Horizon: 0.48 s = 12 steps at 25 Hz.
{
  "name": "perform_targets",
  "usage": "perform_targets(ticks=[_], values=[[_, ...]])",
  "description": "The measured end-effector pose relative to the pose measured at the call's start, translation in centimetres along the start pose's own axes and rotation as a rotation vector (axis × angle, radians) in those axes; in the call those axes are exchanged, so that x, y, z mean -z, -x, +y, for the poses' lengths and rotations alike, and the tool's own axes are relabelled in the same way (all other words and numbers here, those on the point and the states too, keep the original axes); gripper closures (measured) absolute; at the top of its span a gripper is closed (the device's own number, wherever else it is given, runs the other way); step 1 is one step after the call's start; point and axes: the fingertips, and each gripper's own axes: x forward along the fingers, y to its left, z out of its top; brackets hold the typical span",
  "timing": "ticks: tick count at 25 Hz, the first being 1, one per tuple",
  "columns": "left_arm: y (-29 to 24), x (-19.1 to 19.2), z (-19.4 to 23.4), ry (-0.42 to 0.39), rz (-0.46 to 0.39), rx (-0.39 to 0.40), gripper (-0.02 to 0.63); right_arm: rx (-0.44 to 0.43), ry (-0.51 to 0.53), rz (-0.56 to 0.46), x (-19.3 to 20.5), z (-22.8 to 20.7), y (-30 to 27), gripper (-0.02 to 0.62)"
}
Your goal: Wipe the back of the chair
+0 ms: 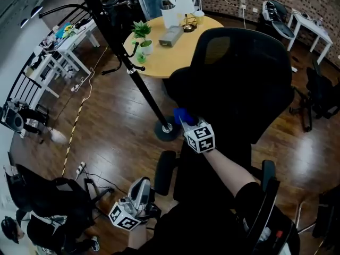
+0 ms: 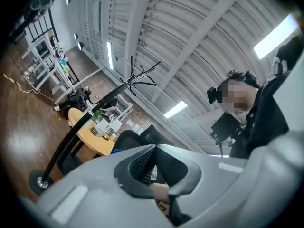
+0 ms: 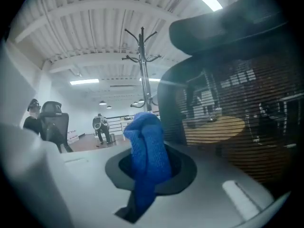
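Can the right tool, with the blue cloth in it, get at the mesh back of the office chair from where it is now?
Probably yes. The right tool, shut on the blue cloth, is close beside the chair back, with nothing seen between them.

My black mesh-backed chair (image 1: 239, 84) stands upright just ahead of my right gripper (image 1: 187, 124); the blue cloth (image 3: 146, 151), knitted and bunched, is clamped between its jaws, right beside the backrest's mesh.
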Motion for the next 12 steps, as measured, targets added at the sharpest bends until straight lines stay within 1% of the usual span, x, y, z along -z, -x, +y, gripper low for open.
perform_targets(ticks=[2, 5, 7, 9, 12], values=[[0.6, -0.3, 0.3, -0.006, -0.011, -0.02, 0.614, 0.029, 0.006, 0.05, 1.5, -0.6, -1.5, 0.56], [0.5, -0.2, 0.5, -0.005, -0.005, -0.019, 0.614, 0.122, -0.005, 0.097, 3.0, -4.1, -1.5, 0.56], [-0.3, 0.0, 0.5, -0.001, 0.012, 0.005, 0.614, 0.14, 0.013, 0.097, 3.1, -6.1, -0.3, 0.56], [-1.6, 0.4, 0.3, 0.006, 0.042, 0.044, 0.614, 0.158, 0.034, 0.094, 3.2, -7.8, 1.6, 0.56], [-4.0, 1.5, -0.1, 0.028, 0.09, 0.109, 0.614, 0.226, 0.019, 0.087, 3.9, -11.3, 5.5, 0.56]])
